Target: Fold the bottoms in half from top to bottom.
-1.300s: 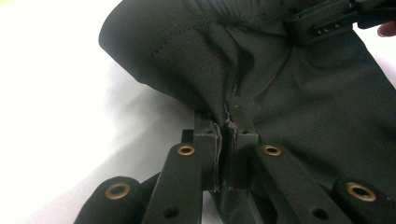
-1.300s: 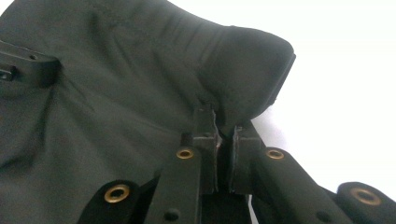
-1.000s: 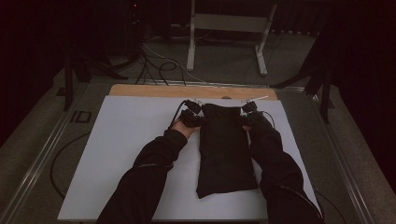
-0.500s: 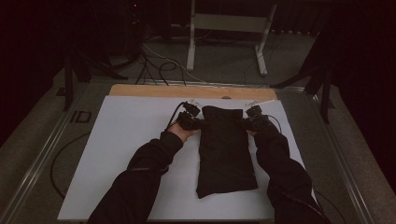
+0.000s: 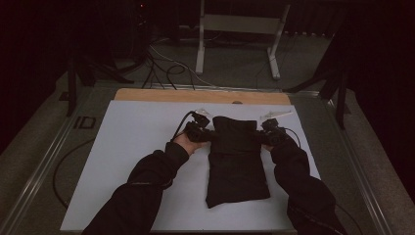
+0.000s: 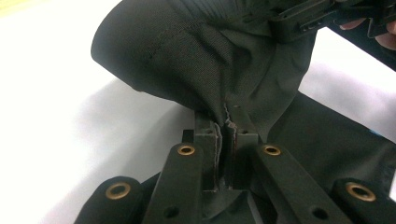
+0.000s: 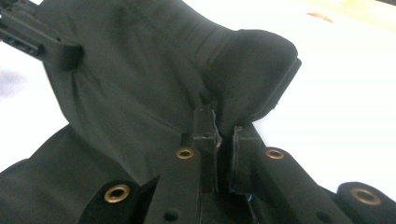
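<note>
just above the middle of the high view, the left hand-held gripper (image 5: 208, 133) is clamped on the left top corner of a black garment (image 5: 236, 161), and the right hand-held gripper (image 5: 262, 138) is clamped on its right top corner. in the left hand-held gripper view the jaws stand almost together with a pinch of the dark cloth (image 6: 205, 70) caught between them; the right hand-held gripper view shows the same, its jaws nipped on a fold beside a ribbed hem (image 7: 252, 60). the top edge of the garment is raised and folded over between the two grippers, while the rest lies flat, running down toward the lower middle of the frame. it rests on the white sheet (image 5: 127, 147) covering the counter (image 5: 195, 95), whose wooden strip shows along the upper edge. black-sleeved forearms (image 5: 147, 181) come in from the bottom.
</note>
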`<state>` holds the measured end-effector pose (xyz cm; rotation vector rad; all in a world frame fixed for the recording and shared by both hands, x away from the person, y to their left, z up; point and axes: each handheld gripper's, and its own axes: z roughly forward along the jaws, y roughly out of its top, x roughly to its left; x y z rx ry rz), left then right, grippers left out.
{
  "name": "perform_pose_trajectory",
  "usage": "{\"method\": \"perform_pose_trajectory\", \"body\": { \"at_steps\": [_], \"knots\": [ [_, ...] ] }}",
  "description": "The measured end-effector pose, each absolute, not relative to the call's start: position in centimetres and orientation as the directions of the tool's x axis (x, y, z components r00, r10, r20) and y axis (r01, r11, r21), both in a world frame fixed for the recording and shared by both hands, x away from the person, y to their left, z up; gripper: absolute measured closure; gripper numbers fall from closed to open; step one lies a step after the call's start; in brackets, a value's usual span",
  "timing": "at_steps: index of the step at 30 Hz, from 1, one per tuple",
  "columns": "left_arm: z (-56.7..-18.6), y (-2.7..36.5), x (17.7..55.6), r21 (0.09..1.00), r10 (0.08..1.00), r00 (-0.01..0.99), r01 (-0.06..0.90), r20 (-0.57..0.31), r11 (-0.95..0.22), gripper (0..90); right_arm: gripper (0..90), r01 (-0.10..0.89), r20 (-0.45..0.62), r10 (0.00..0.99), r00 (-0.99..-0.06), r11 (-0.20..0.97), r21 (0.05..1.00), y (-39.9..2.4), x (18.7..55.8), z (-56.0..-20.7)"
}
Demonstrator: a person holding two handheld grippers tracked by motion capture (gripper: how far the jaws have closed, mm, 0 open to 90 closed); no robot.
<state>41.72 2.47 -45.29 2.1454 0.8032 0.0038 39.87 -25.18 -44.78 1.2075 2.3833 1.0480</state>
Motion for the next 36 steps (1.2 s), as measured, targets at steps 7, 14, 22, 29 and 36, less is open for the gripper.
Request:
{"method": "perform_pose_trajectory", "body": {
  "at_steps": [7, 14, 22, 29, 36],
  "knots": [
    [-45.2, 2.7, 40.7, 0.713, 0.529, 0.803, 0.54, -0.275, -0.449, 86.0, 84.2, 0.571, 0.081, 0.771, -0.632, 0.393, 0.721, -25.3, 38.5, -44.4],
    [-44.9, 3.1, 39.6, 0.717, 0.515, 0.812, 0.529, -0.274, -0.453, 86.0, 84.2, 0.552, 0.073, 0.762, -0.644, 0.396, 0.734, -25.2, 37.0, -44.0],
    [-44.6, 3.3, 38.4, 0.722, 0.491, 0.828, 0.512, -0.271, -0.466, 86.0, 84.2, 0.528, 0.059, 0.744, -0.666, 0.414, 0.741, -25.1, 35.3, -43.7],
    [-44.2, 3.6, 37.3, 0.723, 0.471, 0.839, 0.502, -0.273, -0.474, 86.0, 84.2, 0.515, 0.055, 0.732, -0.679, 0.421, 0.747, -25.2, 33.8, -43.4],
    [-44.1, 3.5, 36.0, 0.724, 0.451, 0.849, 0.491, -0.274, -0.485, 86.0, 84.2, 0.511, 0.057, 0.724, -0.688, 0.427, 0.746, -25.3, 32.4, -43.6]
  ]
}}
